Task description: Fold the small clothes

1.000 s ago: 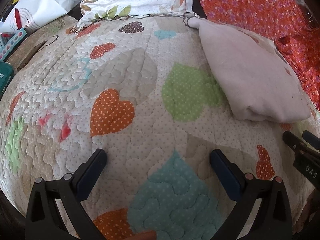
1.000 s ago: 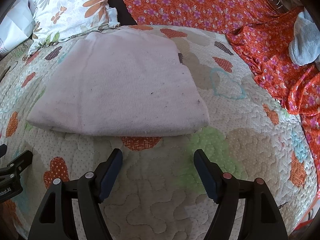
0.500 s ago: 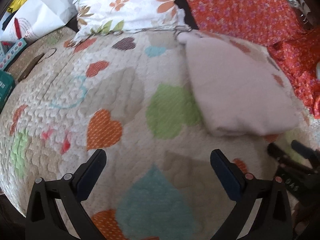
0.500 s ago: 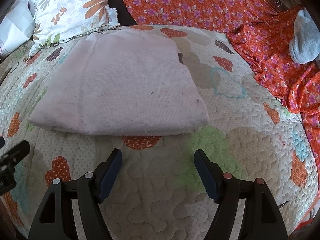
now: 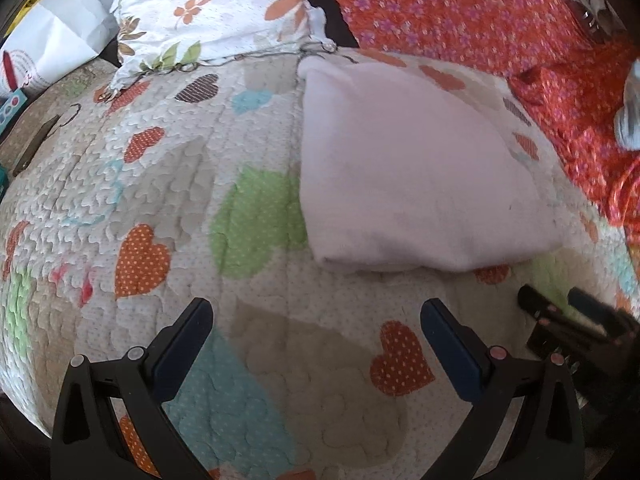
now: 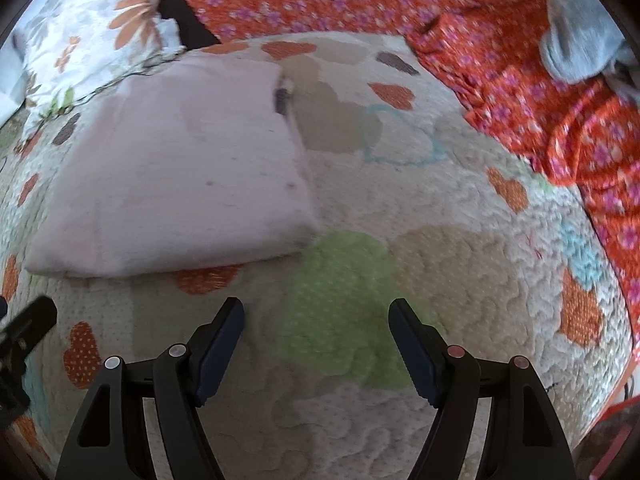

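1. Ahead of my left tool [image 5: 316,316] I see bare quilt [image 5: 180,168]: flat, open room to the front and far out to the left.
2. The folded pale pink cloth [image 5: 412,184] lies ahead and right of that tool, a low soft bump in the way.
3. My right tool [image 6: 316,316] has open quilt between its spread fingers and on to the right; the cloth sits ahead-left.
4. The two tools sit near each other, so sideways room between them is tight.
5. The floral pillow [image 5: 208,12] closes the far edge.
6. Bunched orange floral fabric [image 6: 560,128] and a grey cloth lump [image 6: 580,48] block the far right.
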The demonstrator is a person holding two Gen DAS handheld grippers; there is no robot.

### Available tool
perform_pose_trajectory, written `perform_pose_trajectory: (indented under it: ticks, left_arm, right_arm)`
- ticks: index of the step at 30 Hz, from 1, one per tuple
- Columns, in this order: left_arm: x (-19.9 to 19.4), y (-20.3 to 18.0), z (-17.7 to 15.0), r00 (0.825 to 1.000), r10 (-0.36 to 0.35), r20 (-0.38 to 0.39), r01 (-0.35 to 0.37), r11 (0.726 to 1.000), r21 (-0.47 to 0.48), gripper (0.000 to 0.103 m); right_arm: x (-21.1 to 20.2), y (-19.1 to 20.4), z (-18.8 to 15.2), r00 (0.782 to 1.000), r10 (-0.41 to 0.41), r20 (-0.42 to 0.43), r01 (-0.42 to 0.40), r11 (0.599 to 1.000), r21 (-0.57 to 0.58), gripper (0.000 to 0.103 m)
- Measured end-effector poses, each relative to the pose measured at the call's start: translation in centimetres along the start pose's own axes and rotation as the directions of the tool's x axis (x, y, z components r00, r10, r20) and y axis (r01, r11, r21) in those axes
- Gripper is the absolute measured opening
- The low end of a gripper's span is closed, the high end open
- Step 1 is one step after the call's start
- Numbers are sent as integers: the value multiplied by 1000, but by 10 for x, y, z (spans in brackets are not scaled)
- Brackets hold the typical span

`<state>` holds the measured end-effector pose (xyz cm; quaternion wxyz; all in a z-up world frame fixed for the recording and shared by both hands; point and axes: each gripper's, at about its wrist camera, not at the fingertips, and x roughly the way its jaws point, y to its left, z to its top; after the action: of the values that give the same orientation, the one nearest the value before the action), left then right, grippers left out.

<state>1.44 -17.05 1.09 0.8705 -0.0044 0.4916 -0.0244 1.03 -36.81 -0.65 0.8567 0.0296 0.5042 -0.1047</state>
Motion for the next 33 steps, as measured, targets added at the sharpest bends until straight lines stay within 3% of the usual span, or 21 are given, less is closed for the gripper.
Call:
perform_pose_trajectory:
  ticks: [21, 33]
  left_arm:
    - [14, -14, -12, 997, 9, -75, -4, 997, 71, 103]
    - [7, 21, -2, 996, 55, -65, -56, 998, -3, 103]
  right_arm:
    - [1, -6, 2, 1000, 0, -25, 0, 1000, 10, 82]
    - [-1, 19, -1, 1000, 28, 0, -28, 996, -82, 82]
